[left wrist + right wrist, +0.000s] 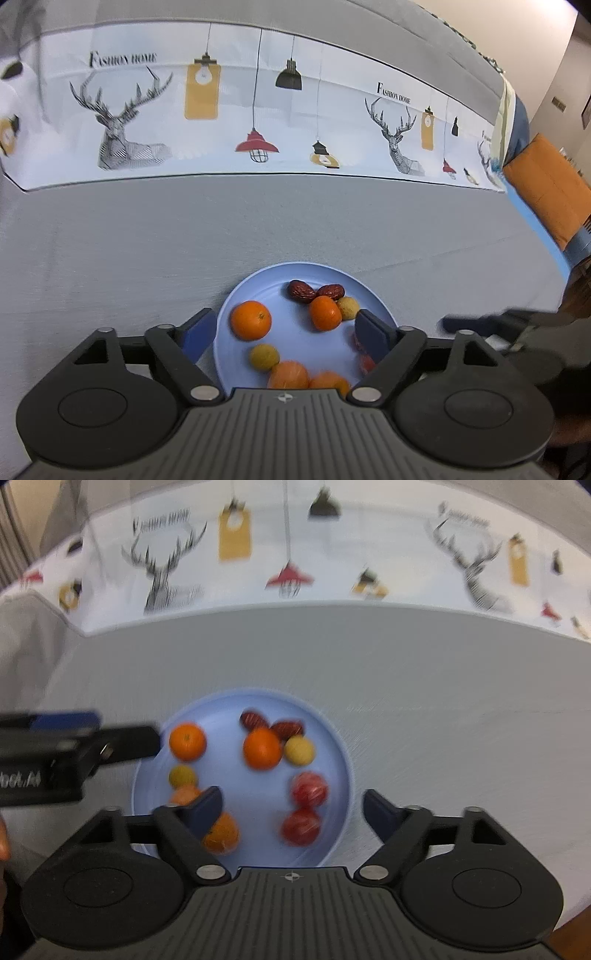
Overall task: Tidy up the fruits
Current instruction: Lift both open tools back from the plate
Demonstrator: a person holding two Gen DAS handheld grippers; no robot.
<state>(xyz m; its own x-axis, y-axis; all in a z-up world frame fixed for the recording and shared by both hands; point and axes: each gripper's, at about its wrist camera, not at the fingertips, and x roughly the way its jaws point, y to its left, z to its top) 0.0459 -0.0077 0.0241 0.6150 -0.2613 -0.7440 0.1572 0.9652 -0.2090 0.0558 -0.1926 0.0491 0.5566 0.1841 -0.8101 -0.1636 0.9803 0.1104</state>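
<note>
A light blue plate on the grey tablecloth holds several fruits: oranges, two dark red dates, small yellow fruits and two red-striped fruits. My left gripper is open and empty, hovering over the plate's near side. It also shows at the left of the right wrist view. My right gripper is open and empty above the plate's near half. It shows blurred at the right edge of the left wrist view.
A white printed cloth with deer and lamps lies across the far side of the table. An orange cushion sits on a chair at the right, past the table edge.
</note>
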